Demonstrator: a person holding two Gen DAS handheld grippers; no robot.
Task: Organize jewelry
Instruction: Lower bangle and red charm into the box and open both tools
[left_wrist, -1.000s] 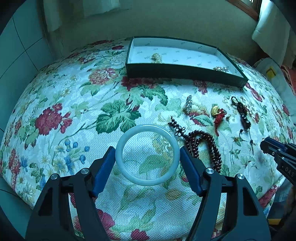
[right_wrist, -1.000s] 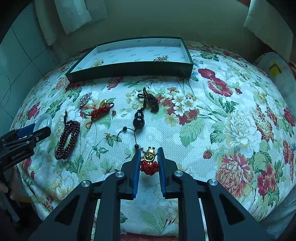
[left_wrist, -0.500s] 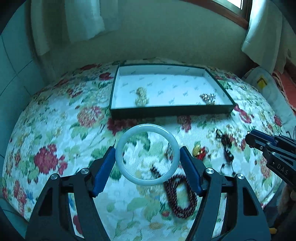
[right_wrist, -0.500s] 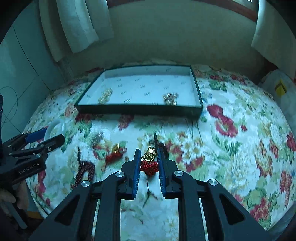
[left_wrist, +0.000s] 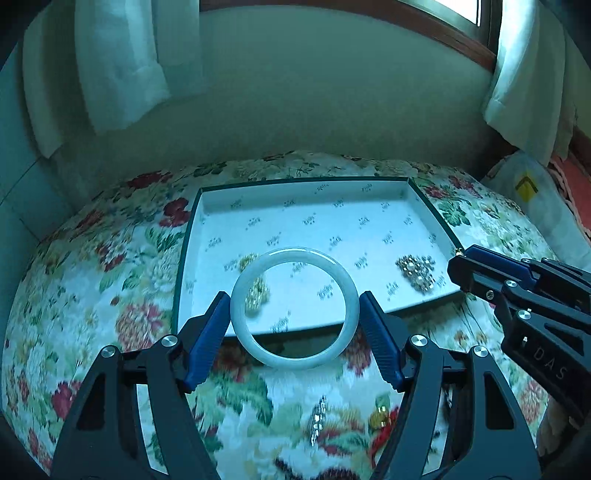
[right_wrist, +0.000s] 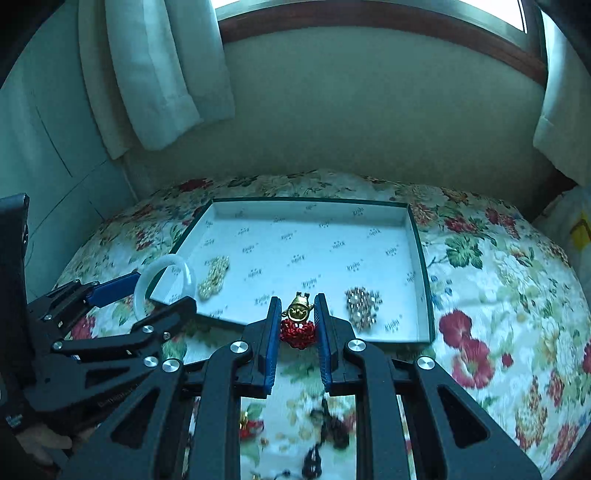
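Lying open on the floral cloth (right_wrist: 517, 280) is a shallow tray (left_wrist: 424, 199) with a dark outer rim and a white printed lining; its near wall is facing both hand-held grippers, and most of its floor is showing bare between two pieces already inside. A pearl-coloured cluster (right_wrist: 214, 271) is sitting toward the tray's left side, a gold-and-crystal cluster (right_wrist: 362, 304) toward its right near corner.

The left hand-held gripper (left_wrist: 294, 328) is gripping a pale jade-like bangle (left_wrist: 294, 308) by its outer edge, one blue pad on each side, the ring standing face-on over the tray's near wall. The right hand-held gripper (right_wrist: 297, 325) is clamping a red knotted charm (right_wrist: 297, 334) topped by a small gold figure (right_wrist: 299, 308), the charm hanging just at the tray's near rim, between the two clusters.

Lying on the cloth below the grippers, blurred, are a silvery strip (left_wrist: 317, 417), a gold-and-red charm (left_wrist: 380, 424) and a dark corded piece (right_wrist: 325, 421). A wall is running behind the cloth, with curtains (right_wrist: 155, 74) hanging at both sides.
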